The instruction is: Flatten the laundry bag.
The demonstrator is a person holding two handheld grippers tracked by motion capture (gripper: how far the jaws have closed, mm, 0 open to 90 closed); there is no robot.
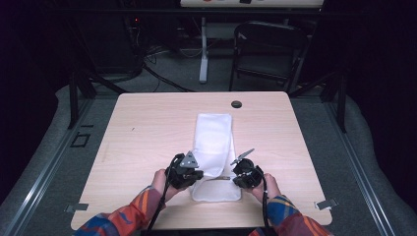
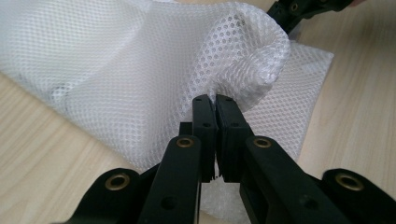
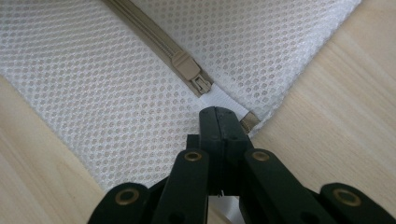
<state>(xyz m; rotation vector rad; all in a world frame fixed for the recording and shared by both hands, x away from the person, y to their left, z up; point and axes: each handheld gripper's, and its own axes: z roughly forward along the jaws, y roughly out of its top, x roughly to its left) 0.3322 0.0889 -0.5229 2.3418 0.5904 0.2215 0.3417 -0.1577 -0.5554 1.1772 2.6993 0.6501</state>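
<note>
A white mesh laundry bag (image 1: 212, 147) lies lengthwise near the wooden table's (image 1: 147, 128) front edge. The left gripper (image 2: 215, 99) pinches bunched netting; the right gripper (image 3: 217, 111) clamps smooth white fabric beside the tan zipper (image 3: 187, 67).

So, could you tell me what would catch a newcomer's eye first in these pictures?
A long white mesh bag lies down the middle of the wooden table. At its near end, the left gripper is shut on a raised fold of mesh, and the right gripper pinches the white tab beside the tan zipper slider.
</note>
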